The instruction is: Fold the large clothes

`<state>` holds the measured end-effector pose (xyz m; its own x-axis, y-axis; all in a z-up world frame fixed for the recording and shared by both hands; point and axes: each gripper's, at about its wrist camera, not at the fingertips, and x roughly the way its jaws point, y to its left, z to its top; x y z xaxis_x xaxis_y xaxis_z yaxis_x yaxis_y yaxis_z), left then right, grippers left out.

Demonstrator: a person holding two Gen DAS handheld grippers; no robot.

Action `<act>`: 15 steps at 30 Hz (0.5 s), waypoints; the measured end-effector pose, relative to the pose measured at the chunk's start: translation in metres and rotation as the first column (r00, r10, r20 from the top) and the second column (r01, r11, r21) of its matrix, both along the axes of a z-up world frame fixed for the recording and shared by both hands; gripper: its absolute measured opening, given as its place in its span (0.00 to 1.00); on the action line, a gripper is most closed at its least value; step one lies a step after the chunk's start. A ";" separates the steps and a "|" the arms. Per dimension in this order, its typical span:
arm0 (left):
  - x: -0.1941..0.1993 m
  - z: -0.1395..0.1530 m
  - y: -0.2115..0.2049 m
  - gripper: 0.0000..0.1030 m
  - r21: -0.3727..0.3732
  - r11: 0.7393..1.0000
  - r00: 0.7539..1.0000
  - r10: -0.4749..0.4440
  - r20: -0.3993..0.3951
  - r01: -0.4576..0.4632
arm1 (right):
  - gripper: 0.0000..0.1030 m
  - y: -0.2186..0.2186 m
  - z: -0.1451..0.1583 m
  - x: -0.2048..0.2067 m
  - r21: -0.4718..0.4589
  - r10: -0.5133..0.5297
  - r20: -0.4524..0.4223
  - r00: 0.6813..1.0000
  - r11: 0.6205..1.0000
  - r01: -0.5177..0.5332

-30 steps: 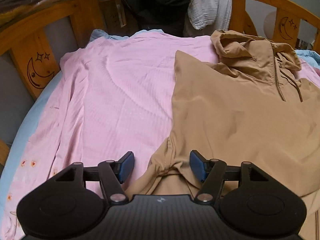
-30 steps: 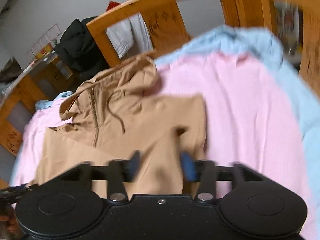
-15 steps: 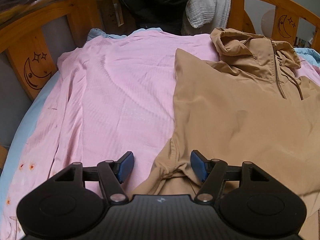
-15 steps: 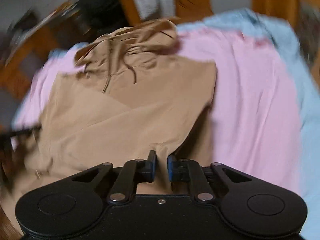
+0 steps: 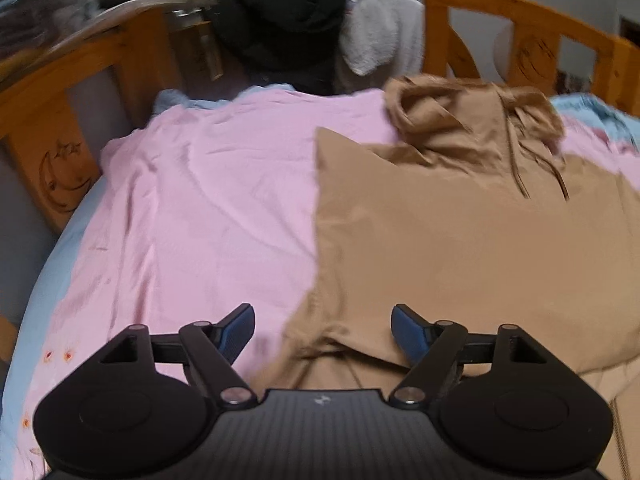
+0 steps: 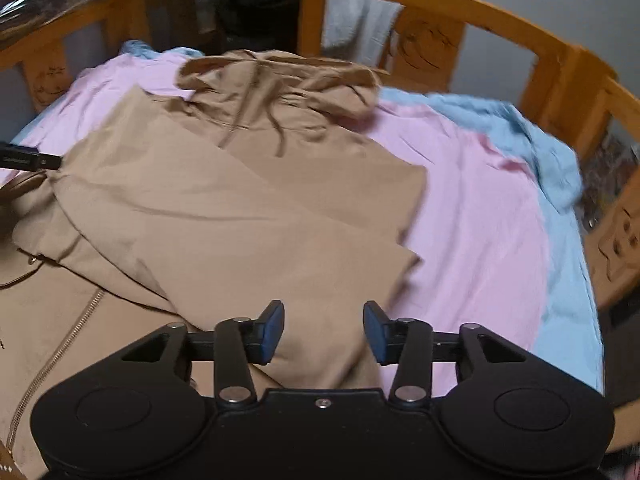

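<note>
Bed [image 6: 500, 200], pink sheet over pale blue, carried everything. Wooden rail [image 6: 440, 4] ran round its far side and right side.

Tan hooded jacket [image 6: 240, 208] lay spread on the pink sheet, hood [image 6: 280, 80] toward the far rail, hem toward the camera. Long axis ran hood-to-hem, roughly straight away from both hand-held grippers. Both sides appeared folded in over the body; folded sleeve panel [image 6: 304, 264] crossed the jacket's right part, its end just ahead of the right tool. Zip [image 6: 60, 344] visible on the near-left part of the jacket.

Black garment [image 5: 288, 28] and white towel [image 5: 380, 36] hung on the rail beyond the hood, well apart from the jacket; not in the way.

Left hand-held gripper [image 5: 323, 330]: released, jaws wide, holding nothing. It hovered over the jacket's left edge, near a bunched fold [image 5: 328, 344] lying between its fingers' line.

Right hand-held gripper [image 6: 324, 332]: released, jaws apart, nothing held. It sat over the jacket's near-right part, folded panel directly under and ahead.

Judgement: each tool was close to its own side of the jacket's near end. Next fold probably runs along the long axis, hem toward hood. Nothing blocked that path except the loose hood and its drawcords [image 6: 280, 136].
</note>
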<state>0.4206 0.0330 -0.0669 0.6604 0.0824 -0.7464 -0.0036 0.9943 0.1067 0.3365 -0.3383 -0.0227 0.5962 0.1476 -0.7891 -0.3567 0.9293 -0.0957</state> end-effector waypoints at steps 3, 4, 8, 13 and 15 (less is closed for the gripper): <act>0.006 -0.020 -0.016 0.79 0.084 0.996 0.998 0.010 -0.067 -0.004 | 0.45 0.023 -0.028 0.001 -0.026 0.060 -0.073 0.996 0.998 -0.062; 0.004 -0.024 -0.018 0.80 0.095 0.996 0.999 0.011 -0.052 -0.006 | 0.46 0.030 -0.041 -0.001 -0.063 0.079 -0.093 0.993 0.994 -0.085; 0.003 -0.020 -0.013 0.80 0.072 0.997 0.999 0.011 -0.047 -0.008 | 0.50 0.034 -0.059 -0.015 -0.098 0.088 -0.030 0.996 0.991 -0.091; 0.000 0.013 -0.010 0.86 0.065 0.997 0.999 -0.040 -0.029 0.041 | 0.61 0.014 -0.030 -0.020 0.020 0.058 0.022 0.998 0.998 -0.058; 0.003 0.028 -0.019 0.99 0.092 0.992 0.996 -0.089 -0.020 0.091 | 0.71 0.003 -0.016 -0.013 0.092 0.021 0.039 0.999 0.995 -0.025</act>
